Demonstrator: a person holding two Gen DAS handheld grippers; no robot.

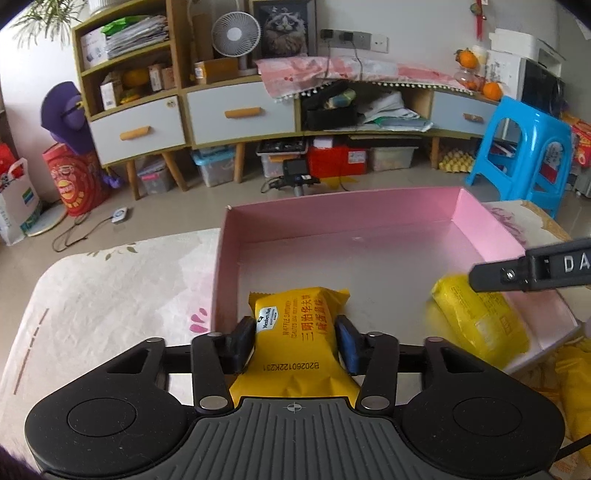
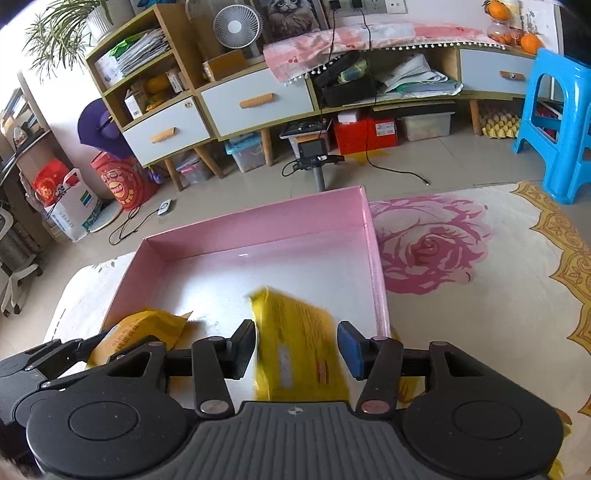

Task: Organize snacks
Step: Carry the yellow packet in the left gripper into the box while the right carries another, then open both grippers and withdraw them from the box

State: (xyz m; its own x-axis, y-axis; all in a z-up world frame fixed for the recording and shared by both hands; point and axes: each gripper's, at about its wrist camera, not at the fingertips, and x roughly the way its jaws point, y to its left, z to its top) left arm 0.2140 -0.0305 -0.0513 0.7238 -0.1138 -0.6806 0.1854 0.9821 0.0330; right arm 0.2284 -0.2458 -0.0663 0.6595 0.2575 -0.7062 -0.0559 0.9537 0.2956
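Two claws: both are in my feeds, each tilted down over the near end of the pink box (image 1: 332,210).
Left gripper (image 1: 295,334): partly open around a yellow snack packet (image 1: 291,314). Both pads (image 1: 242,343) lie against the packet's sides, but I cannot tell whether they press or only touch.
Left packet's place: lengthways between the fingers, printed face up, its far end over the box floor by the near-left corner.
Right gripper (image 2: 297,339): jaws parted, not pinching anything that I can make out.
Second yellow packet (image 2: 291,321): between the right fingers (image 2: 351,349) but blurred (the only smeared thing in that view). It is tilted, over the box floor by the right wall. From the left camera it shows at the near-right of the box.
Pink box, inside: I see only the two packets. The rest of the floor is bare and glossy.
Tablecloth (image 1: 110,295): pale, under the box. A big pink rose print (image 2: 428,243) lies just right of the box.
Floor beyond: a small camera on a stand (image 1: 295,173) and a blue plastic stool (image 1: 524,147) on the right.
Far wall: a low cabinet (image 1: 240,110) with grey drawers. A white fan (image 1: 232,35) stands on top.
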